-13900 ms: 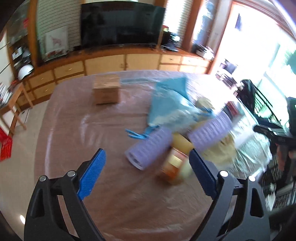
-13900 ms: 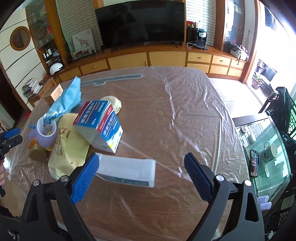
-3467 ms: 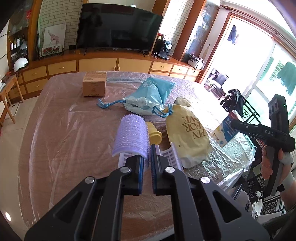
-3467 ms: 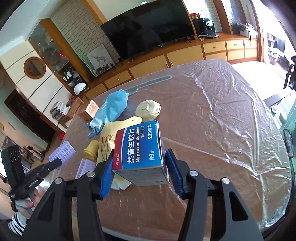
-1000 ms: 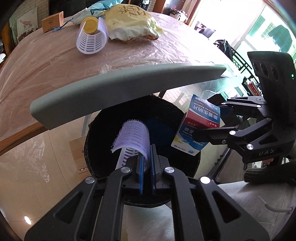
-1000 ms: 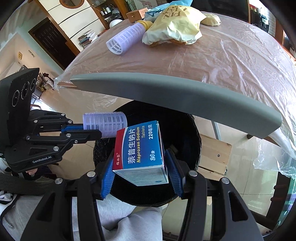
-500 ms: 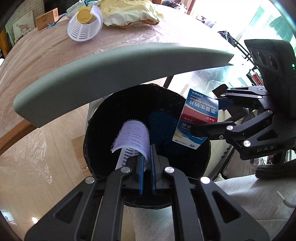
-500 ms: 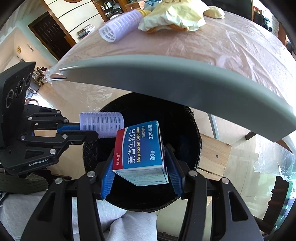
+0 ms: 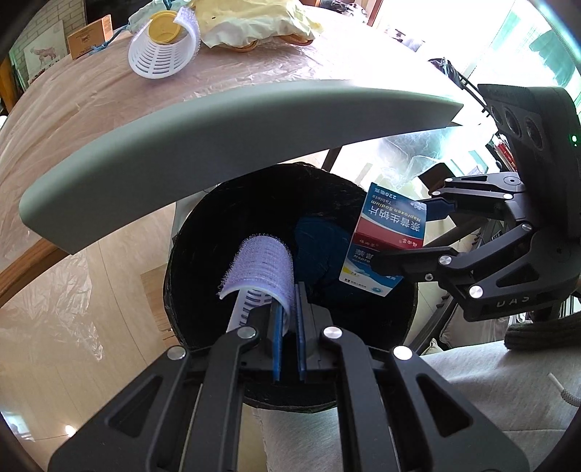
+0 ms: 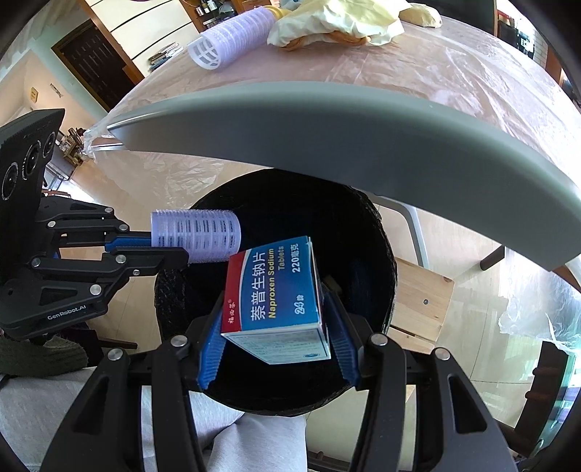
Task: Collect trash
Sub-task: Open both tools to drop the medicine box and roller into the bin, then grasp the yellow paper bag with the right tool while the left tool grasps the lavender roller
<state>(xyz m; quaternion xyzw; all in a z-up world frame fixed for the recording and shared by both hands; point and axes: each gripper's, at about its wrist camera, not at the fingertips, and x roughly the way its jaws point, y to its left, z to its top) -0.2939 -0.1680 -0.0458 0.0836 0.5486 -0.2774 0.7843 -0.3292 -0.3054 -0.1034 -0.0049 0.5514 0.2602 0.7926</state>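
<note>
Over black trash bin [image 10: 374,232], R gripper [image 10: 276,341] clamps blue/white box [image 10: 276,308], label "Naproxen Sodium Tablets", "220", "24". L gripper [image 9: 288,326], marked "GenRobot.AI", is pinched on lilac hair roller [image 9: 261,268] over bin too. Grey table edge [image 10: 326,127] overhangs bin's far rim; 2nd roller [image 10: 228,40] and yellow bag [image 10: 341,21] on table beyond.

You read on medicine box [image 10: 276,290]: "Naproxen Sodium Tablets", "220", "24", plus Chinese characters. On left gripper [image 10: 145,250] body, white print: "GenRobot.AI". On right gripper [image 9: 410,236] body, embossed letters, seen inverted, unclear. Print on small cardboard box [image 9: 89,34] too small for you to read.
</note>
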